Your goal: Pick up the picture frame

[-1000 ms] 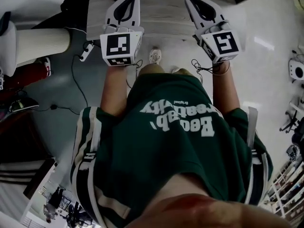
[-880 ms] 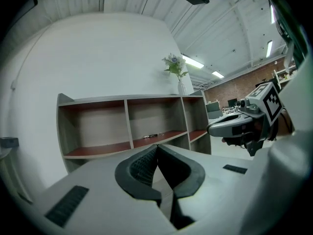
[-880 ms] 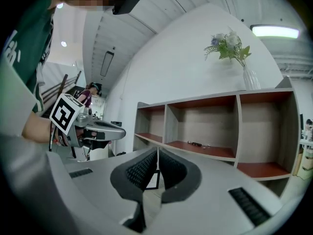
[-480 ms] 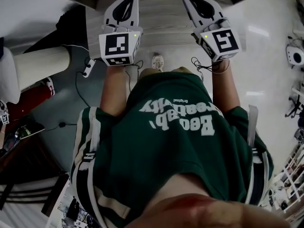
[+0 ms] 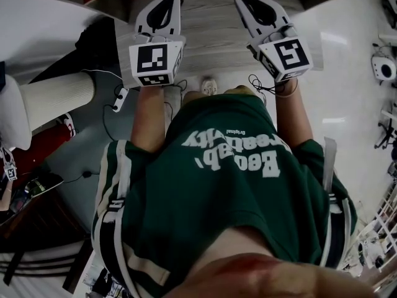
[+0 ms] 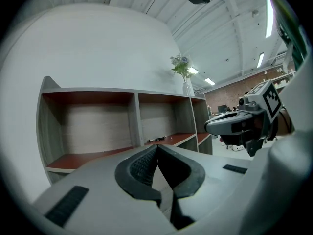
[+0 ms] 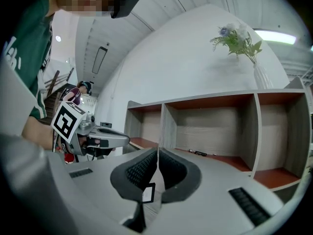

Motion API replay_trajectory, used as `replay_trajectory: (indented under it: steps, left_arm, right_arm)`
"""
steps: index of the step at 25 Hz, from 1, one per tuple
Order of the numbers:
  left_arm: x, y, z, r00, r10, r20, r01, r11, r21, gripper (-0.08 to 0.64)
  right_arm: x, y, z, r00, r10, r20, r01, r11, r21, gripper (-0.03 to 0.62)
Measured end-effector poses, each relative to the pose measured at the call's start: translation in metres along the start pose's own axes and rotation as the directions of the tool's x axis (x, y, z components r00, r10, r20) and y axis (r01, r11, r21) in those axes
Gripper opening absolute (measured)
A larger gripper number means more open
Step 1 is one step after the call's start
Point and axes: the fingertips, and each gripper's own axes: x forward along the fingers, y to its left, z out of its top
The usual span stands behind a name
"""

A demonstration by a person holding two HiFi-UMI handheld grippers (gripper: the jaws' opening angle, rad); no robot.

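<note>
1. Left gripper: 1 of 2 tools. Jaws closed pad to pad, holding nothing. It points level at the shelf. In the head view it shows at upper left, with the left cube on its back and a bare forearm behind it.
2. Shelf: 1 unit against a white wall. The boards are grey wood grain and the floors are red-brown. 3 compartments count across in both gripper views.
3. Dark item: 1, small, lying on the floor of the middle compartment. It is too small to identify.
4. Vase: 1, clear, upright on the shelf top at the right. It holds 1 spray of flowers.
5. Right gripper: 2 of 2 tools. Jaws closed pad to pad, gripping nothing. It points level at the shelf, beside the left gripper and apart from it. The right cube sits on its back.
6. Person: 1, in a green shirt with white lettering. 1 shoe shows between the forearms.
7. Frame: not seen in any of the 3 views, so its place cannot be told.
</note>
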Motion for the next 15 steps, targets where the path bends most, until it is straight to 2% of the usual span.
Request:
replay_trajectory:
  steps: [4, 9, 15]
  left_arm:
    - [0.003, 0.030, -0.006, 1.000, 0.008, -0.001, -0.008, 1.000, -0.005, 0.018]
    - [0.002, 0.040, -0.029, 1.000, 0.011, -0.011, -0.011, 1.000, -0.012, 0.018]
    - [0.010, 0.038, -0.030, 0.999, 0.042, -0.027, -0.042, 0.999, -0.013, 0.018]
  right_arm:
    - [0.030, 0.008, -0.003, 1.000, 0.009, -0.022, -0.009, 1.000, 0.006, 0.037]
    - [0.041, 0.013, -0.018, 0.999, 0.011, -0.032, -0.010, 1.000, 0.021, 0.037]
    - [0.043, 0.004, -0.019, 0.998, 0.043, -0.035, -0.042, 0.999, 0.020, 0.037]
